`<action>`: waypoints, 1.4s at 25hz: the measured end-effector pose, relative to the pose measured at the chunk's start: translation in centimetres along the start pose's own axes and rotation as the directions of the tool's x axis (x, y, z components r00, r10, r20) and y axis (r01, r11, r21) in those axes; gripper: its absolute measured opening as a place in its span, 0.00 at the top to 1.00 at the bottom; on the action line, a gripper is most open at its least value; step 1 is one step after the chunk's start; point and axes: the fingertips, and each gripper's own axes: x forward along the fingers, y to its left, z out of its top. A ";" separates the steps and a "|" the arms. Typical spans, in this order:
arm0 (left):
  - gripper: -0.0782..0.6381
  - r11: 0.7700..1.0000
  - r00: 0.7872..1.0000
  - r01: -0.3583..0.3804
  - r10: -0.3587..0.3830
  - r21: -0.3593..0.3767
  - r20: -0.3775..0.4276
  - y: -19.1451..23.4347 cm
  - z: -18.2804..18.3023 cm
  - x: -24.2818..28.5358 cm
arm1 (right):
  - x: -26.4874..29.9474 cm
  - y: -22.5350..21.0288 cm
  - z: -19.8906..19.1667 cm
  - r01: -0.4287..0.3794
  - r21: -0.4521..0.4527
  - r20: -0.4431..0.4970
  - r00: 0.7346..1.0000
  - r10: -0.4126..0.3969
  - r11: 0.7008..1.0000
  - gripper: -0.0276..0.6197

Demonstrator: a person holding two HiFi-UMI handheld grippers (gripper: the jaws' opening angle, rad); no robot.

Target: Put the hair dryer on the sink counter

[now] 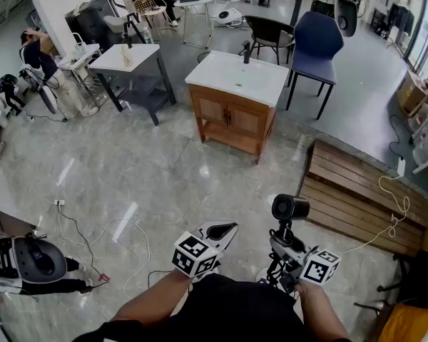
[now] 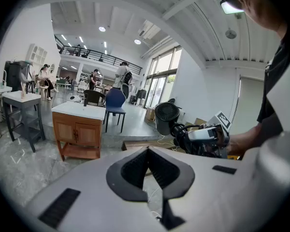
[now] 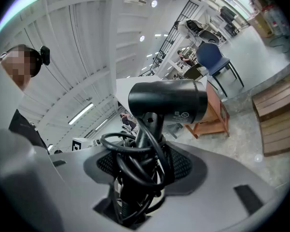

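Note:
The black hair dryer [image 1: 290, 207] stands upright in my right gripper [image 1: 284, 242], low in the head view over the floor. In the right gripper view the jaws are shut on its handle, which has its black cord wound round it, and the barrel [image 3: 166, 103] lies crosswise above my right gripper [image 3: 140, 163]. My left gripper [image 1: 225, 230] is beside it on the left, shut and holding nothing, its tips meeting [image 2: 147, 153]. The sink counter [image 1: 260, 84], a white top with a basin and a dark faucet on a wooden cabinet, stands well ahead across the floor.
A wooden slatted platform [image 1: 357, 191] with a white cable lies at the right. A blue chair [image 1: 315, 41] and a black chair [image 1: 269, 30] stand behind the sink counter, and a white table [image 1: 128, 59] to its left. Cables [image 1: 93, 234] trail over the floor at the left.

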 end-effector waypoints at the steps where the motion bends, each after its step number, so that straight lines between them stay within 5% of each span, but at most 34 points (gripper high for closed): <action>1: 0.89 1.000 1.000 0.001 -0.001 0.000 0.001 0.1 0.1 -0.1 | 0.1 0.1 0.2 -0.002 0.003 0.005 1.000 0.002 1.000 0.58; 20: 0.89 1.000 1.000 -0.001 0.001 -0.005 0.013 2.0 0.0 -1.9 | 1.9 1.6 0.6 -0.050 0.035 0.078 0.996 0.047 0.998 0.58; 35: 0.89 1.000 0.999 -0.026 0.026 -0.015 0.031 8.1 -0.8 -7.7 | 6.6 4.0 -1.4 0.017 0.019 0.085 0.996 -0.019 1.000 0.58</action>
